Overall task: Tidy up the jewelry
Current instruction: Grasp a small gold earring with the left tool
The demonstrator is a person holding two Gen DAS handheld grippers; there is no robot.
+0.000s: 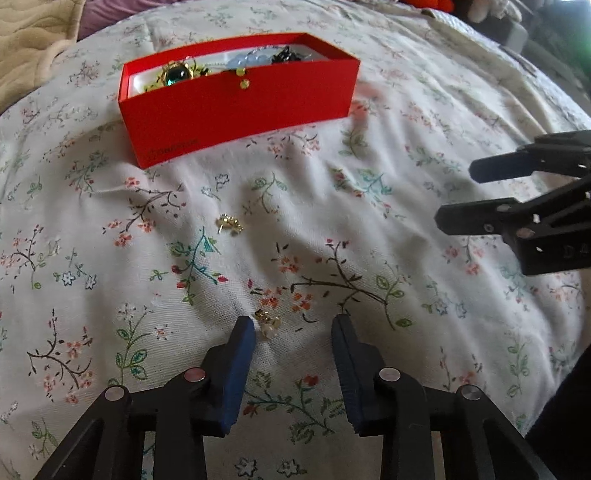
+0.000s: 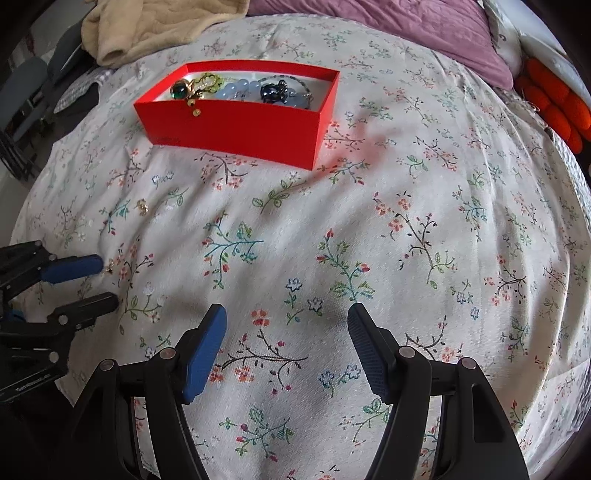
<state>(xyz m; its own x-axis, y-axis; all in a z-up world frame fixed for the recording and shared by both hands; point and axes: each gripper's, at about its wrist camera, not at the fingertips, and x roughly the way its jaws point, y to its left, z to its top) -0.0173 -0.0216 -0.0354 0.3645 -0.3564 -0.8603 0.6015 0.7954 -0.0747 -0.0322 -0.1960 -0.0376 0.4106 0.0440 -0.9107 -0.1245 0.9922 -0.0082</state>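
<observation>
Down on the floral sheet [image 1: 424,110], the left gripper [image 1: 293,326] points steeply at a small gold and pearl earring [image 1: 266,323], which lies between its blue pads [image 1: 242,354], right against the left-hand pad and apart from the other one. Its jaws stand partly apart — narrower than the right's — with bare cloth showing across most of the gap, so nothing is pinched. From the right wrist view the same gripper [image 2: 107,282] enters at the left edge, and a speck of gold sits just off the tip of its upper finger.

A second gold earring [image 1: 229,223] lies loose on the sheet, between the left gripper and the red box [image 1: 236,110]; in the right wrist view it shows small at [image 2: 142,206].

The box sits open further up the bed, near its middle. Inside are a gold brooch with a dark green stone [image 1: 177,74], pale blue beads [image 1: 243,61] and a dark piece [image 1: 286,55] at the right end. One small gold bead [image 1: 244,84] hangs over the near wall.

The right gripper [image 2: 288,314] hovers over bare sheet with its jaws wide and nothing between them — in the left wrist view it comes in from the right edge [image 1: 454,195], well apart from both earrings.

A beige blanket [image 2: 155,26] and a purple pillow [image 2: 406,26] lie beyond the box.
</observation>
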